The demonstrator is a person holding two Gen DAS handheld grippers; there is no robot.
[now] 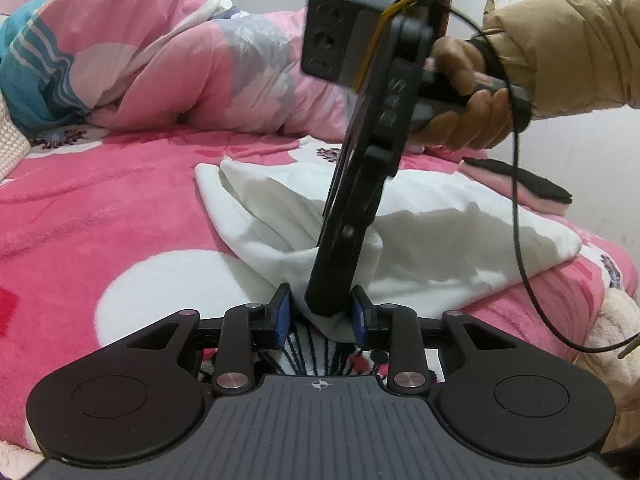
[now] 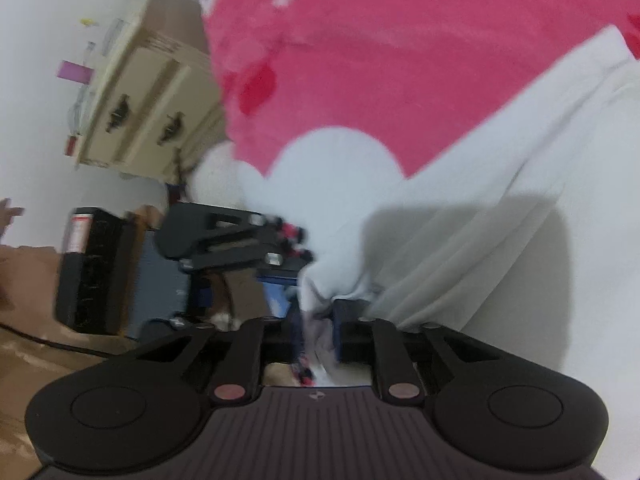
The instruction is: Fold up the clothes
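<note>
Left gripper: lower centre of the left view; blue pads stand part-way open, with a corner of the white garment and the tip of the right gripper between them; whether the pads press the cloth cannot be told.
Right gripper: lower centre of the right view, blurred; jaws nearly closed, with a bunched fold of the garment pinched between the fingers.
Right gripper, left view: slants down from upper right to centre, held by a hand in a tan sleeve; a black cable loops from it.
Garment: spread across the middle of the pink blanket, near corner gathered at both grippers.
Left gripper, right view: centre left, touching the garment's edge.
Quilt: upper left, behind the garment.
Drawers: upper left of right view.
</note>
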